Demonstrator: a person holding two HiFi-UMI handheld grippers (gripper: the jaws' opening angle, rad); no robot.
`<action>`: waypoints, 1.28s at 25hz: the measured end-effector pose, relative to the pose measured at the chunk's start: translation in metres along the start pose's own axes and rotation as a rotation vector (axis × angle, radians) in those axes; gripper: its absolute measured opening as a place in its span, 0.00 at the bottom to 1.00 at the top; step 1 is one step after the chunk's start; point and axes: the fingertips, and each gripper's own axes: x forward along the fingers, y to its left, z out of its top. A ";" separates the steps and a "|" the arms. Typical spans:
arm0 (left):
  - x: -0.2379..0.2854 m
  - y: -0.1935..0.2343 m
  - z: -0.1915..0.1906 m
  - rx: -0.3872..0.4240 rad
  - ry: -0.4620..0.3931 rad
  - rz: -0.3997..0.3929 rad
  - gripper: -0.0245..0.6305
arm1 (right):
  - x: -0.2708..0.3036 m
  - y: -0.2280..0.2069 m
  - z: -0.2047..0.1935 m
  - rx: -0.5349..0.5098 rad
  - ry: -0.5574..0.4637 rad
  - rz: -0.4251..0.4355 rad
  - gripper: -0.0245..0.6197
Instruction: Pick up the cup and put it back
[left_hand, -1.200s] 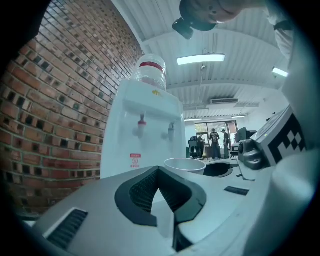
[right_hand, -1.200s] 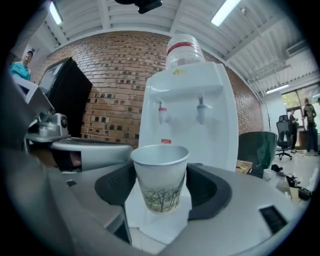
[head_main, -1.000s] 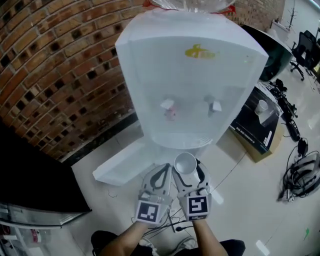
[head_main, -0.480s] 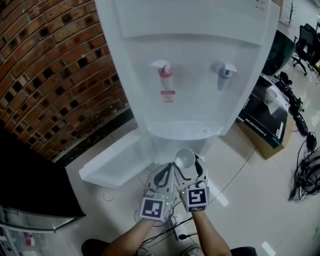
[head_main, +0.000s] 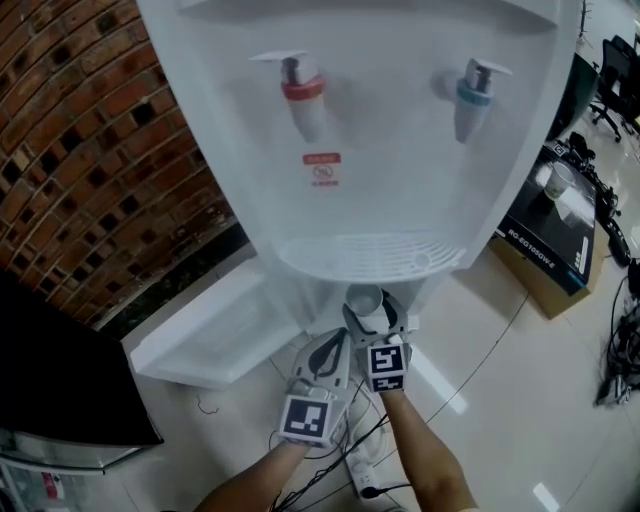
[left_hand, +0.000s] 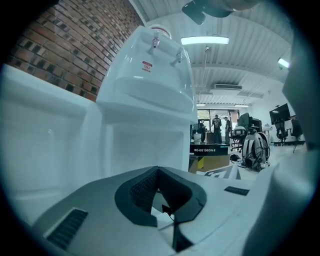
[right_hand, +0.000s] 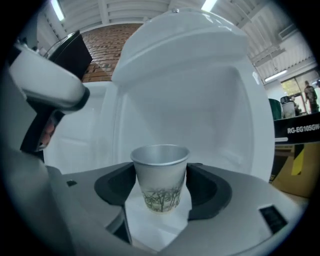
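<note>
The cup (right_hand: 160, 175) is held upright and clear of any surface between the jaws of the right gripper (right_hand: 161, 187). The pads are pressed on its 2 sides below the rim, and the printed lower part hangs free under them. In the head view the cup is seen just below the drip tray (head_main: 365, 258) of the dispenser (head_main: 400, 160), close in front of the dispenser's lower part. A white panel, taken to be an opened door (head_main: 205, 335), lies out to the left. The left gripper (left_hand: 159, 192) is carried just beside the right one, slightly behind it. Its jaws are brought together with nothing between them, and it is judged to have no part in the work.

The pick-up is judged done, since the cup is borne wholly by the grip, so the putting back is the step in hand. The exact resting place cannot be made out; it is judged to lie inside the lower part, behind the door.

For the next move the cup is to be kept upright and carried forward under the drip tray without the rim being knocked. It is then to be lowered until the base is borne by a surface. Only then are the jaws to be spread and the gripper drawn straight back. The paper wall is judged soft, so the grip is not to be tightened.
</note>
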 end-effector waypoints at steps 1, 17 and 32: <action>0.001 0.001 -0.003 -0.005 0.004 0.001 0.04 | 0.007 -0.003 -0.006 0.002 0.005 -0.004 0.54; -0.012 0.012 -0.033 0.024 0.061 0.005 0.04 | 0.053 -0.023 -0.072 0.026 0.114 -0.042 0.55; -0.019 0.009 -0.013 -0.012 0.034 0.020 0.04 | -0.037 0.010 0.012 -0.013 0.055 -0.032 0.29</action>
